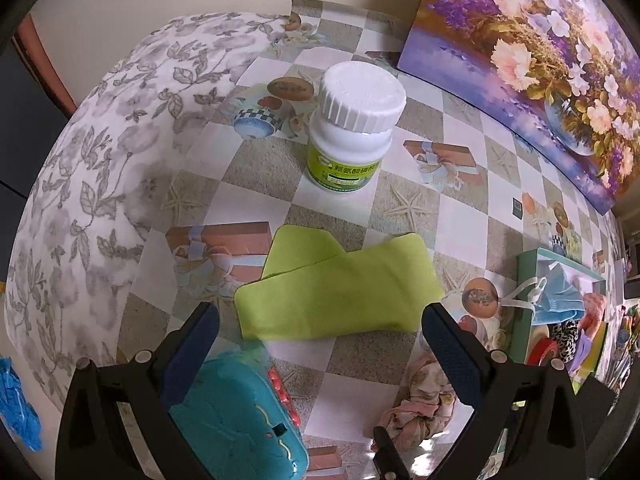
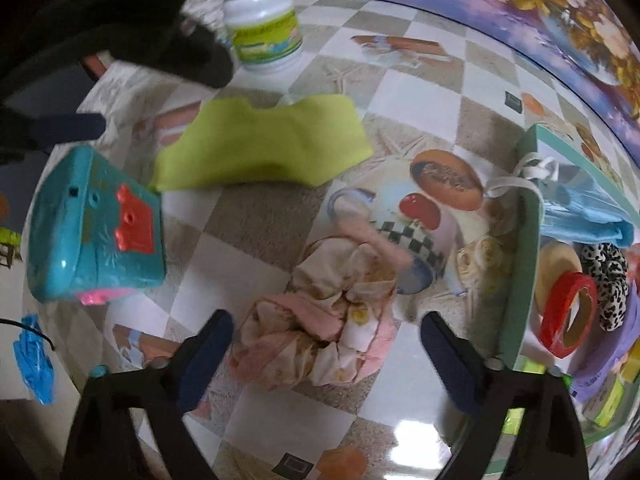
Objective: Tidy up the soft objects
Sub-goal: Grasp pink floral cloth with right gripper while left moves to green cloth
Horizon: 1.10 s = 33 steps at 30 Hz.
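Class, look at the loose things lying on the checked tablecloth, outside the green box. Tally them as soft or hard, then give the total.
Soft: 2 (green cloth, pink scrunchie)
Hard: 2 (white bottle, teal toy)
Total: 4

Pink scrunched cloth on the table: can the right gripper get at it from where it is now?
Probably yes. The right gripper points down with its jaws wide apart, and the pink cloth lies between them with nothing on top. The green box sits off to one side, apart from the cloth.
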Each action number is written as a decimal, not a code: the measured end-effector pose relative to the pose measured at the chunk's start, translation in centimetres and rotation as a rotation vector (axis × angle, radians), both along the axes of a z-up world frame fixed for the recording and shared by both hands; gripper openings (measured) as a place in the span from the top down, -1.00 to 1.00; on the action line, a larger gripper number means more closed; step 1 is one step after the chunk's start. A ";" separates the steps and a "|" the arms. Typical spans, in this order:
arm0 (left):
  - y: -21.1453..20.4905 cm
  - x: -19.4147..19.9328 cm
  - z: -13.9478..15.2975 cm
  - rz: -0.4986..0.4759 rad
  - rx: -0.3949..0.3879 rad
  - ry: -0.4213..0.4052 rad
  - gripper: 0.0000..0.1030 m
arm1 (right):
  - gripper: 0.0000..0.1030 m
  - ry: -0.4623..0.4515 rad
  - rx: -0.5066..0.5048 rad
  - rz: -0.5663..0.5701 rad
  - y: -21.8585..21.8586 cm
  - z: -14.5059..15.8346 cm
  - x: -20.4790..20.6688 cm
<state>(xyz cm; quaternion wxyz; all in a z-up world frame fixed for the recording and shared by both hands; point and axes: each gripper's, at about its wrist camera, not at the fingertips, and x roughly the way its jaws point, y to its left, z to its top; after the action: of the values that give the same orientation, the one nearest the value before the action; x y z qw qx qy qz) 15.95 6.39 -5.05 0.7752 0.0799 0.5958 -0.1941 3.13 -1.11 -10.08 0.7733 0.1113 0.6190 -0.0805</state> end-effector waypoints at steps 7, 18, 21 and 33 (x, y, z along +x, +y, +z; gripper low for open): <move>-0.2 0.1 -0.4 -0.004 0.008 0.004 -0.96 | -0.36 -0.009 0.018 -0.026 -1.2 -0.2 -0.6; -1.8 0.3 -1.4 -0.037 0.027 0.006 -0.96 | 0.14 -0.030 0.035 -0.059 -3.2 0.1 -1.3; -2.4 0.1 -1.5 -0.058 0.041 -0.007 -0.96 | 0.20 -0.032 0.044 -0.063 -3.5 0.2 -1.4; -5.1 -0.3 -2.9 -0.115 0.094 -0.029 -0.95 | 0.24 -0.029 0.040 -0.067 -5.3 0.1 -0.1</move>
<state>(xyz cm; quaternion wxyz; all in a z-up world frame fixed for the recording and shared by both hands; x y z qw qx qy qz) 15.69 1.30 -7.93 0.7667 0.1531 0.5874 -0.2091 2.98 -6.45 -10.01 0.7766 0.1486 0.6052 -0.0926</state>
